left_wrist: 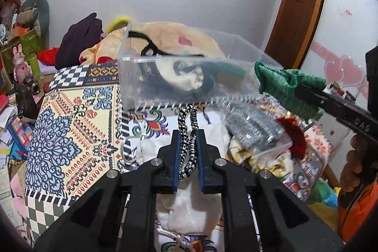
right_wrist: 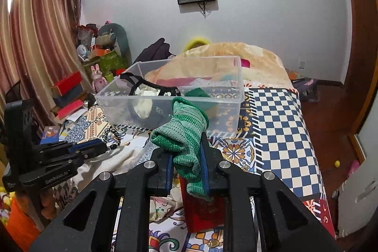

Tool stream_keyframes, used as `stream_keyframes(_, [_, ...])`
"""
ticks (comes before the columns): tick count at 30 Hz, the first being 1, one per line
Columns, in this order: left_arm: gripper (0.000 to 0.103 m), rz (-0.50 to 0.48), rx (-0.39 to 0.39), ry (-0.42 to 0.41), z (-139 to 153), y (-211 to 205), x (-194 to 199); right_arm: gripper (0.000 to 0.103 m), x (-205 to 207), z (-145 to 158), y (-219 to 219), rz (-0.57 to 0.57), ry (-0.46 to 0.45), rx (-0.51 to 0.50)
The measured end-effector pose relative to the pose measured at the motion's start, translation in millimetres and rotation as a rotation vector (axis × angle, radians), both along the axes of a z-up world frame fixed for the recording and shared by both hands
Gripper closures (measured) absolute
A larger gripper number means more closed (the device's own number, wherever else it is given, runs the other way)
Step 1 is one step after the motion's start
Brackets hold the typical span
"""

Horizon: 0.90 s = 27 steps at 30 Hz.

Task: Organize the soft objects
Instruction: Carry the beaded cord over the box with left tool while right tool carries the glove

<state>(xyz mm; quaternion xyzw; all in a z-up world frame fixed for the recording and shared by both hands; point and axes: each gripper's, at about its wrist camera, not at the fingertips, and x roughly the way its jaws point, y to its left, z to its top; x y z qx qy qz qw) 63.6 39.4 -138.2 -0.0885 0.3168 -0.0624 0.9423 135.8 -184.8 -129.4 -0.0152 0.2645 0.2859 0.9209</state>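
My left gripper [left_wrist: 187, 134] is shut on a black-and-white braided cord [left_wrist: 187, 131], held above the patterned bed cover just in front of the clear plastic bin [left_wrist: 165, 60]. My right gripper [right_wrist: 186, 141] is shut on a green knitted sock [right_wrist: 183, 131] and holds it up near the bin's front wall [right_wrist: 165, 98]; the sock also shows in the left wrist view [left_wrist: 283, 84]. The bin holds a cream and black cloth item [right_wrist: 146, 98] and another green piece [right_wrist: 196, 92]. The left gripper [right_wrist: 104, 147] appears at the left of the right wrist view.
The bin stands on a bed with a patterned cover [left_wrist: 70, 115]. A white pouch [left_wrist: 189, 207], a clear bag with a silver item [left_wrist: 255, 129] and a red item [right_wrist: 203, 211] lie near me. A beige blanket [right_wrist: 236, 56] is heaped behind the bin. Clutter [right_wrist: 104, 56] fills the left corner.
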Motion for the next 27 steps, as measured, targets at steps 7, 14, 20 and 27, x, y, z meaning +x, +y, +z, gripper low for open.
stream_keyframes(7, [0.091, 0.017, 0.0, -0.071, 34, -1, -3, 0.086, -1, 26, -1, 0.002, -0.088, 0.017])
stream_keyframes(14, [0.091, 0.03, 0.013, -0.12, 66, 2, 15, 0.086, 7, 52, 4, -0.021, -0.183, 0.029])
stream_keyframes(20, [0.091, 0.07, 0.067, -0.148, 82, 6, 36, 0.086, 20, 65, 12, -0.032, -0.218, 0.044])
stream_keyframes(27, [0.091, 0.075, 0.07, -0.098, 81, 11, 74, 0.086, 46, 66, 25, -0.04, -0.189, 0.036])
